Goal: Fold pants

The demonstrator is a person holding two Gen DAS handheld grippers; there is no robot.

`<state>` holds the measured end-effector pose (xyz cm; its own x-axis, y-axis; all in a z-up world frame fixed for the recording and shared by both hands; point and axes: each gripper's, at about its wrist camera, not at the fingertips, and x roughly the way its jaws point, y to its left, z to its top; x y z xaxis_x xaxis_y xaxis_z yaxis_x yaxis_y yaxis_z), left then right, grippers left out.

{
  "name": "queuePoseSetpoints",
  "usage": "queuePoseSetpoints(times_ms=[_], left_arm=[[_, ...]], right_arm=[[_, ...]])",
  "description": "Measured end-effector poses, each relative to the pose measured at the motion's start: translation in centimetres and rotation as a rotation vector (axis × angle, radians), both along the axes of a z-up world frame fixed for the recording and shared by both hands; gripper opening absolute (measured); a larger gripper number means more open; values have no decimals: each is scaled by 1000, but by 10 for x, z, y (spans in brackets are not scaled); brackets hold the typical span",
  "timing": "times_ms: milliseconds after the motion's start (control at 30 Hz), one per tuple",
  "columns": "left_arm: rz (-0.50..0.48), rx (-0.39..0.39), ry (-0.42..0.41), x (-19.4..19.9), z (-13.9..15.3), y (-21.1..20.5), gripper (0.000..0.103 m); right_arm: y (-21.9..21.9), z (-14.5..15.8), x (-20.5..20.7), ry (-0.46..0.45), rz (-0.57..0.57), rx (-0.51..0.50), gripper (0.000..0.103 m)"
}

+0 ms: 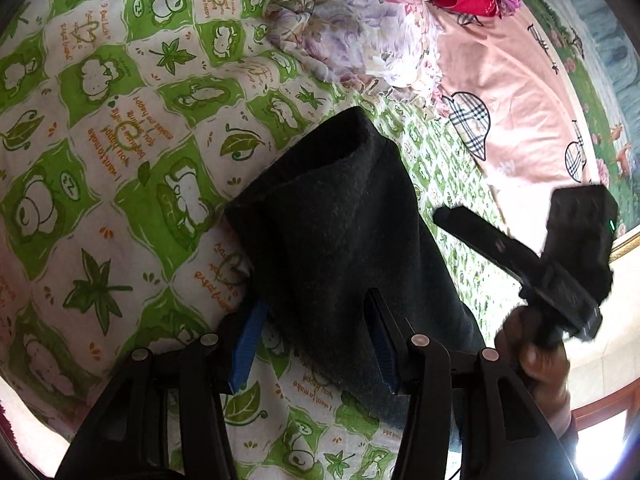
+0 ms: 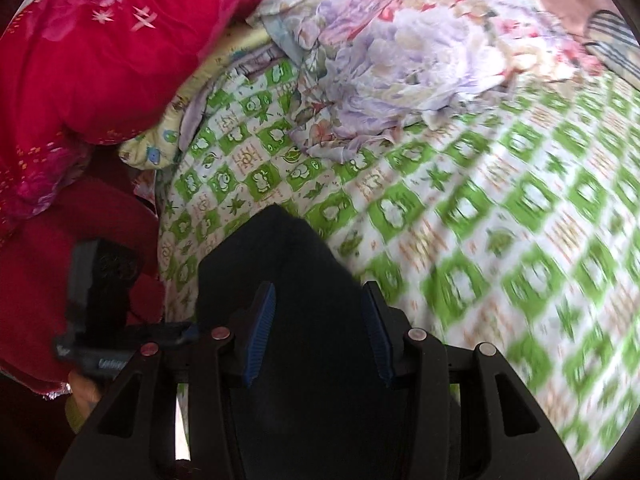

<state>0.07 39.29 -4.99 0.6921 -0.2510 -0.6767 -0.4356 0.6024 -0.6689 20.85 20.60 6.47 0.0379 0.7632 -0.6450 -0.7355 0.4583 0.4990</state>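
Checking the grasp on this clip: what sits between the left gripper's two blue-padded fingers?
Dark pants fabric. In the left wrist view it fills the gap of the left gripper, draping over the green patterned bedsheet; whether the pads actually pinch it isn't clear.
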Motion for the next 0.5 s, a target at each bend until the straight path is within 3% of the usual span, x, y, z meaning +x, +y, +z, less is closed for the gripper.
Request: queuePoseSetpoints(times_ms=[267,333,500], left_arm=[[15,3,5,2,0,4,46],[23,29,22,4,1,5,33],[29,53,23,5,7,4,24]], right_arm=[[42,-20,10,37,97,-50,45],[42,-21,6,32,91,-51,29],[30,-4,-5,-2,82,-26,20]])
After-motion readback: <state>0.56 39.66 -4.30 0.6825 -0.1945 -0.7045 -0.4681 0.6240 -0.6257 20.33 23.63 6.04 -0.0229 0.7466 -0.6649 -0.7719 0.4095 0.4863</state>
